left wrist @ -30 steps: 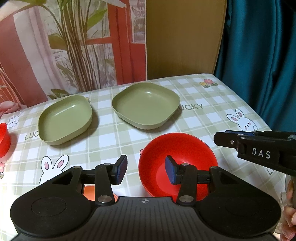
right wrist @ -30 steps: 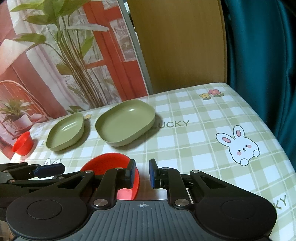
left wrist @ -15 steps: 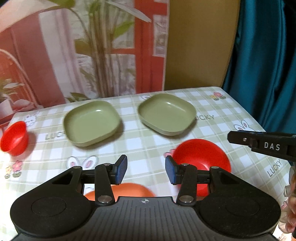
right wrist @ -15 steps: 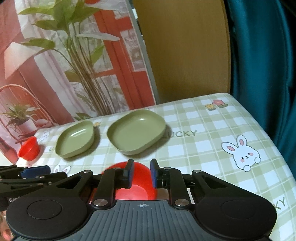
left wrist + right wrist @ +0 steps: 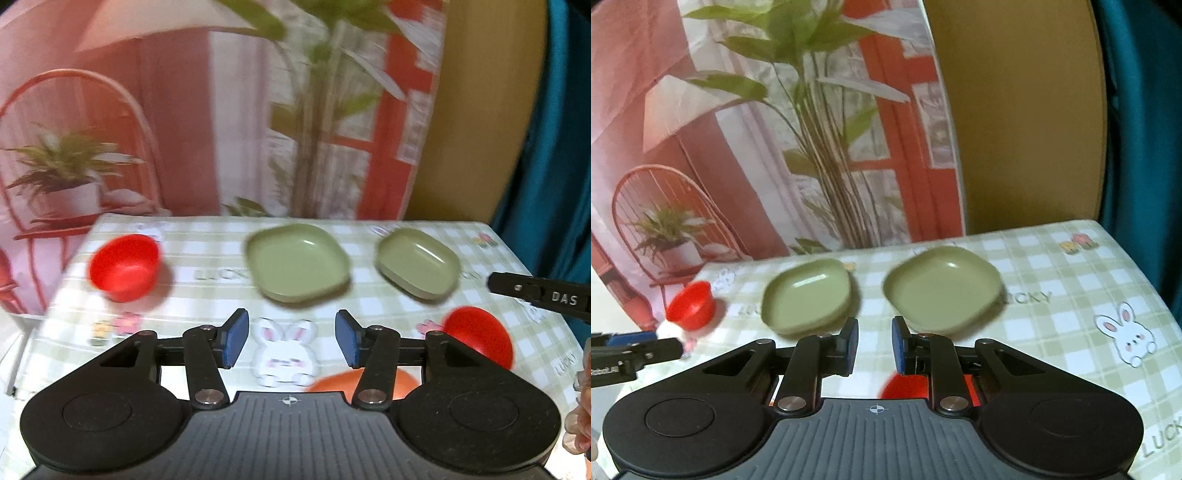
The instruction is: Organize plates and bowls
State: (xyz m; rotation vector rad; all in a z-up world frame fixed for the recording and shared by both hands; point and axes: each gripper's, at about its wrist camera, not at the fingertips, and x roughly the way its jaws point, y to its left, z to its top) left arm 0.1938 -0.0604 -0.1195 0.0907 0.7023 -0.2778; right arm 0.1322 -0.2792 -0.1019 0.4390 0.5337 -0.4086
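Observation:
Two green square plates (image 5: 297,262) (image 5: 417,267) sit side by side at the back of the table. A small red bowl (image 5: 123,266) stands at the far left, and a wider red bowl (image 5: 476,338) lies near right. My left gripper (image 5: 290,343) hovers above the cloth, its jaws opening, nothing between them. In the right wrist view the same plates (image 5: 809,295) (image 5: 942,288) and small red bowl (image 5: 690,304) show. My right gripper (image 5: 873,345) holds nothing, its pads a narrow gap apart, above the wider red bowl (image 5: 897,384).
An orange dish (image 5: 354,382) peeks out under the left gripper. The checked bunny tablecloth (image 5: 1071,295) covers the table. A printed backdrop, a wooden board and a teal curtain (image 5: 1145,147) stand behind. The table's left edge is close to the small red bowl.
Both grippers have risen and pulled back from the table. The left view has swung left, bringing the small red bowl into sight. The left jaws stand wider apart.

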